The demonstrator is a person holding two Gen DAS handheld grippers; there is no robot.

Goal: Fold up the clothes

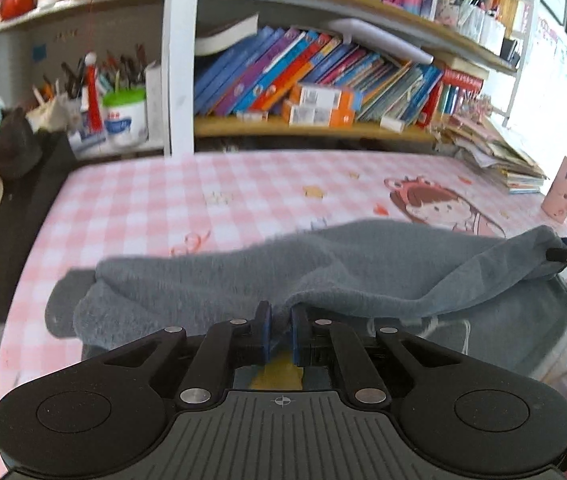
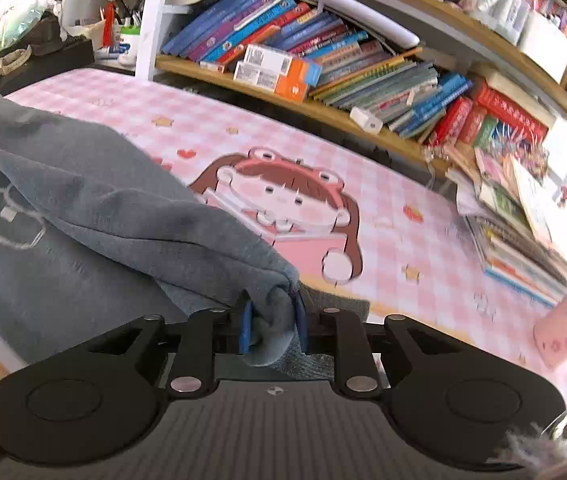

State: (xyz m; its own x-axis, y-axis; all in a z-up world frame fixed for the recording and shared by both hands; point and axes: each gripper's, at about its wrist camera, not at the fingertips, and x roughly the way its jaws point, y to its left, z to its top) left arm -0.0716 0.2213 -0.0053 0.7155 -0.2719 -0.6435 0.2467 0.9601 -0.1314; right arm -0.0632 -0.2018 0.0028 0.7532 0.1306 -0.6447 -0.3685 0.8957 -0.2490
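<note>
My left gripper [image 1: 281,330] has its jaws nearly closed on the near edge of the grey sweater [image 1: 323,276]; my right gripper [image 2: 273,330] jaws pinch a bunched corner. The lifted edge sags between them, the rest lying ahead on the pink checked surface [image 1: 163,200]. To fold well, I judge I should keep both grips level, the edge taut, and lay it squarely over the far half.

Left tongs [image 1: 281,334] pinching grey garment [image 1: 323,268], right tongs [image 1: 563,254] gripping its far corner, pink checked tablecloth [image 1: 163,200], bookshelf [image 1: 315,128] behind
</note>
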